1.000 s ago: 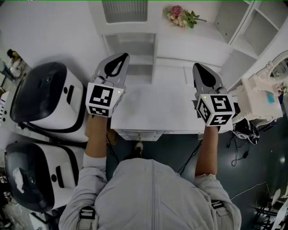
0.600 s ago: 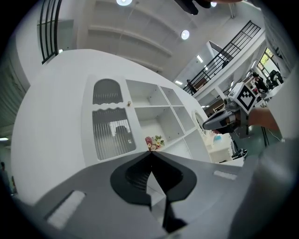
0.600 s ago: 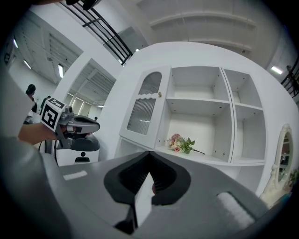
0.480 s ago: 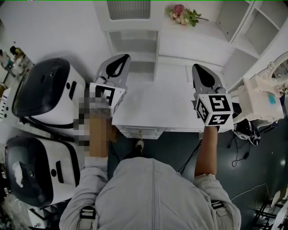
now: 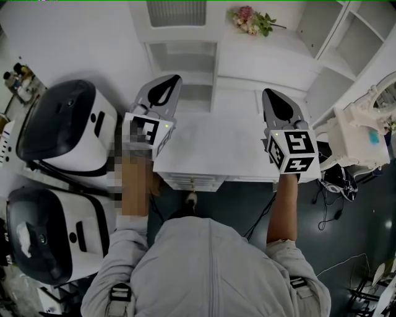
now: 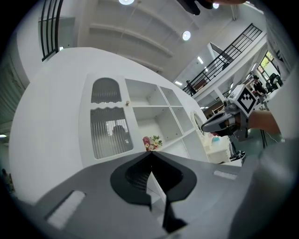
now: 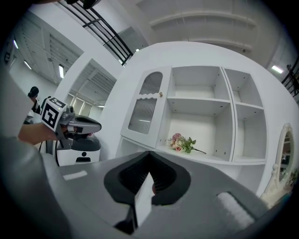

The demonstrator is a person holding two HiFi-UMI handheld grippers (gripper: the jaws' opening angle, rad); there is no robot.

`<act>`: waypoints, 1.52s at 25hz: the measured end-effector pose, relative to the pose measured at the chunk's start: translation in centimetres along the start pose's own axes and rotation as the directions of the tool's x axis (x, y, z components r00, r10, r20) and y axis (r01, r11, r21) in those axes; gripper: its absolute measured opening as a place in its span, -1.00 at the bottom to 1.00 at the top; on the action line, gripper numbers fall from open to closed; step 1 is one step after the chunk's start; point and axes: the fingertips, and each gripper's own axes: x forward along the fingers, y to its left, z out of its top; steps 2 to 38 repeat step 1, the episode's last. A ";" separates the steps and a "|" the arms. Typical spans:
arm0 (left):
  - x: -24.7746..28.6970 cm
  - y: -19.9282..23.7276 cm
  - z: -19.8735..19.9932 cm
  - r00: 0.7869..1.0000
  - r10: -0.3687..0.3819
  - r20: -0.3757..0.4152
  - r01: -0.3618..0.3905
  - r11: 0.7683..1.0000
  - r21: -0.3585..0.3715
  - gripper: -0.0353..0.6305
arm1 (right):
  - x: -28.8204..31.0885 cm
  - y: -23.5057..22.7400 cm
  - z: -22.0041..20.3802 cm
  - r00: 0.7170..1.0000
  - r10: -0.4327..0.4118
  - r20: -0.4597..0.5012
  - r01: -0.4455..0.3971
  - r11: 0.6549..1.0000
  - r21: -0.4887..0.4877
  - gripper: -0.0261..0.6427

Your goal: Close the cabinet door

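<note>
The white cabinet's door (image 5: 176, 12) has a ribbed glass pane and stands at the upper left of the unit. It shows as the door (image 6: 110, 130) in the left gripper view and the door (image 7: 147, 109) with a small knob in the right gripper view. It looks about flush with the cabinet front. My left gripper (image 5: 175, 78) hovers over the white counter's left end, shut and empty, well short of the door. My right gripper (image 5: 267, 91) is level with it at the counter's right, also shut with nothing held. Both jaw tips, the left gripper (image 6: 151, 154) and the right gripper (image 7: 149, 153), meet.
Pink flowers (image 5: 250, 21) lie on the shelf beside the door, with open shelves (image 5: 334, 49) to the right. The white counter (image 5: 216, 148) sits under both grippers. Two black-and-white machines (image 5: 62, 127) stand at the left. A white vanity (image 5: 362, 133) and floor cables (image 5: 334, 186) are at the right.
Only the head camera has shifted slightly. Both grippers stay shut and hold their places in front of the cabinet.
</note>
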 end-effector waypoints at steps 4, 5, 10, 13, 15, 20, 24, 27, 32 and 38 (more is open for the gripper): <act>0.1 -0.1 0.0 1.000 -0.003 -0.001 0.003 1.000 -0.001 -0.84 | 0.0 -0.1 -0.1 1.000 0.002 -0.002 -0.002 1.000 0.001 -0.92; 0.1 -0.1 0.0 1.000 -0.003 -0.001 0.003 1.000 -0.001 -0.84 | 0.0 -0.1 -0.1 1.000 0.002 -0.002 -0.002 1.000 0.001 -0.92; 0.1 -0.1 0.0 1.000 -0.003 -0.001 0.003 1.000 -0.001 -0.84 | 0.0 -0.1 -0.1 1.000 0.002 -0.002 -0.002 1.000 0.001 -0.92; 0.1 -0.1 0.0 1.000 -0.003 -0.001 0.003 1.000 -0.001 -0.84 | 0.0 -0.1 -0.1 1.000 0.002 -0.002 -0.002 1.000 0.001 -0.92; 0.1 -0.1 0.0 1.000 -0.003 -0.001 0.003 1.000 -0.001 -0.84 | 0.0 -0.1 -0.1 1.000 0.002 -0.002 -0.002 1.000 0.001 -0.92; 0.1 -0.1 0.0 1.000 -0.003 -0.001 0.003 1.000 -0.001 -0.84 | 0.0 -0.1 -0.1 1.000 0.002 -0.002 -0.002 1.000 0.001 -0.92; 0.1 -0.1 0.0 1.000 -0.003 -0.001 0.003 1.000 -0.001 -0.84 | 0.0 -0.1 -0.1 1.000 0.002 -0.002 -0.002 1.000 0.001 -0.92; 0.1 -0.1 0.0 1.000 -0.003 -0.001 0.003 1.000 -0.001 -0.84 | 0.0 -0.1 -0.1 1.000 0.002 -0.002 -0.002 1.000 0.001 -0.92; 0.1 -0.1 0.0 1.000 -0.003 -0.001 0.003 1.000 -0.001 -0.84 | 0.0 -0.1 -0.1 1.000 0.002 -0.002 -0.002 1.000 0.001 -0.92; 0.1 -0.1 0.0 1.000 -0.003 -0.001 0.003 1.000 -0.001 -0.84 | 0.0 -0.1 -0.1 1.000 0.002 -0.002 -0.002 1.000 0.001 -0.92</act>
